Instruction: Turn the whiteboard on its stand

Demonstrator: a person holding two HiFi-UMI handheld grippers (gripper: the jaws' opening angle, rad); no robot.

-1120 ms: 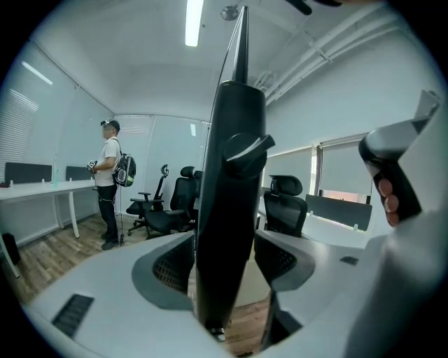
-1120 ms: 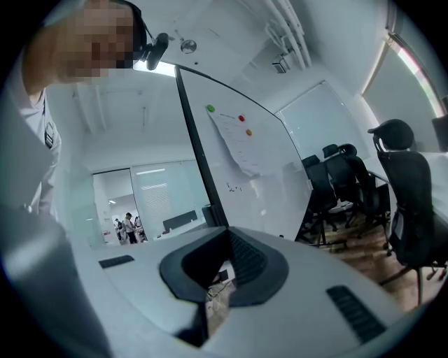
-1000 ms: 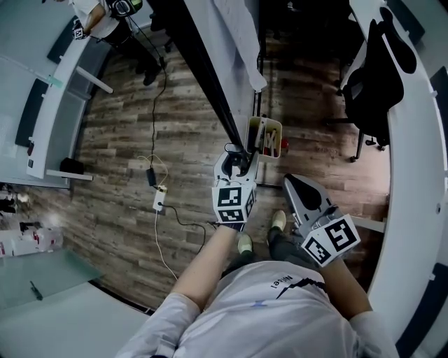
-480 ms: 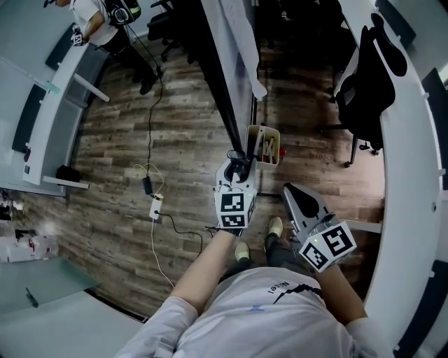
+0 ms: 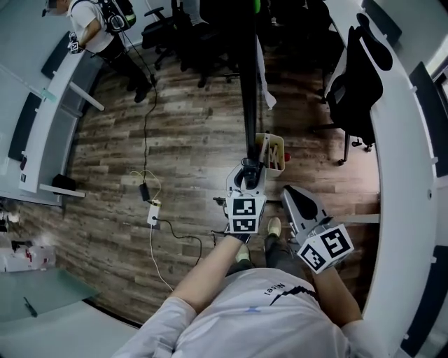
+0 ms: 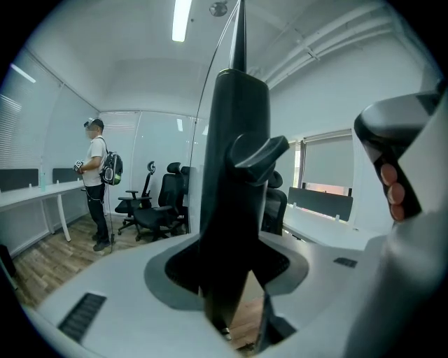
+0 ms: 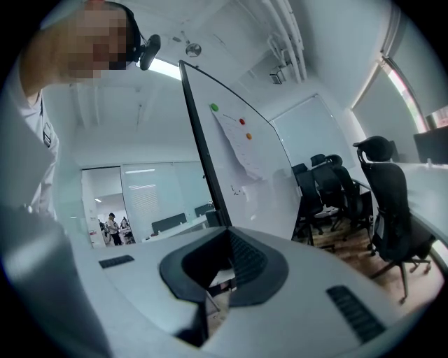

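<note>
From above, the whiteboard point(image 5: 248, 84) shows as a dark top edge that runs up the head view, with paper hanging on its right face. A marker tray point(image 5: 270, 154) sits at its near end. My left gripper point(image 5: 250, 168) is shut on the board's dark frame point(image 6: 234, 182), which fills the gap between the jaws next to a black knob point(image 6: 257, 150). My right gripper point(image 5: 292, 192) hangs to the right of the board, shut and holding nothing. The board's white face point(image 7: 245, 161), with magnets and a sheet, rises in front of the right gripper point(image 7: 224, 269).
A power strip and cable point(image 5: 152, 210) lie on the wooden floor to the left. Black office chairs point(image 5: 350, 91) stand at the right and behind the board. A curved white desk point(image 5: 413, 175) runs along the right. Another person point(image 5: 98, 21) stands by the left desk point(image 5: 49, 119).
The board's top edge has swung from a slant to nearly straight up the head view. My left gripper closed on the frame and moved right with it. The right gripper stayed roughly in place.
</note>
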